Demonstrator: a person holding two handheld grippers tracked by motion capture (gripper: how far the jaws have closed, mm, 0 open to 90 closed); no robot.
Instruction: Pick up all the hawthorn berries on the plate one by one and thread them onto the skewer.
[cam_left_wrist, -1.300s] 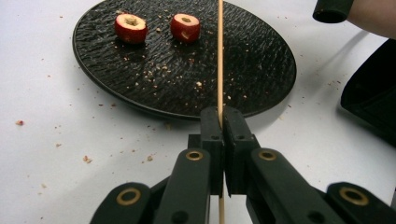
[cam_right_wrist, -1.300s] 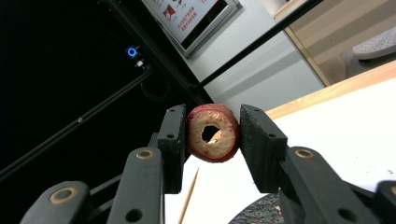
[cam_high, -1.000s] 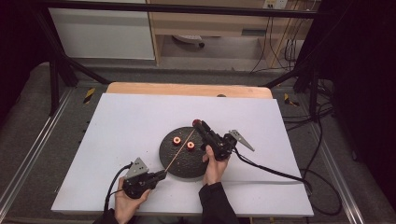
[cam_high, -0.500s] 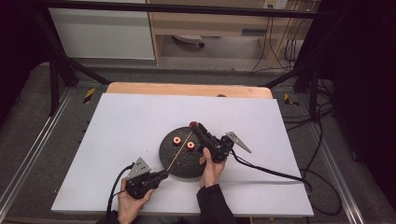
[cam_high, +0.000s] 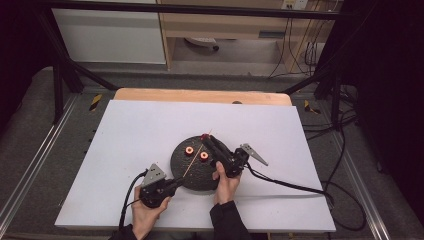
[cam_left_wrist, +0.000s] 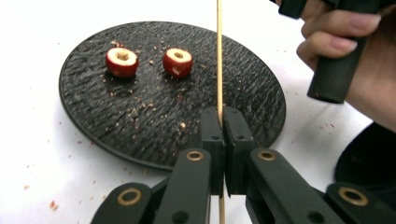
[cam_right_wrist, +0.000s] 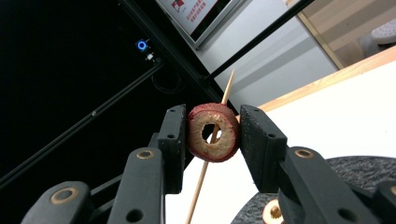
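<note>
Right gripper view shows the right gripper (cam_right_wrist: 214, 133) clamping a cored fruit ring (cam_right_wrist: 214, 132); the left gripper (cam_left_wrist: 223, 140) pinches the skewer (cam_left_wrist: 218, 56), which should stay centered in the hole, pointing toward one o'clock.

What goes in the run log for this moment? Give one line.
left gripper: shut on skewer | right gripper: shut on fruit ring, skewer through hole | plate: two fruit pieces
</note>
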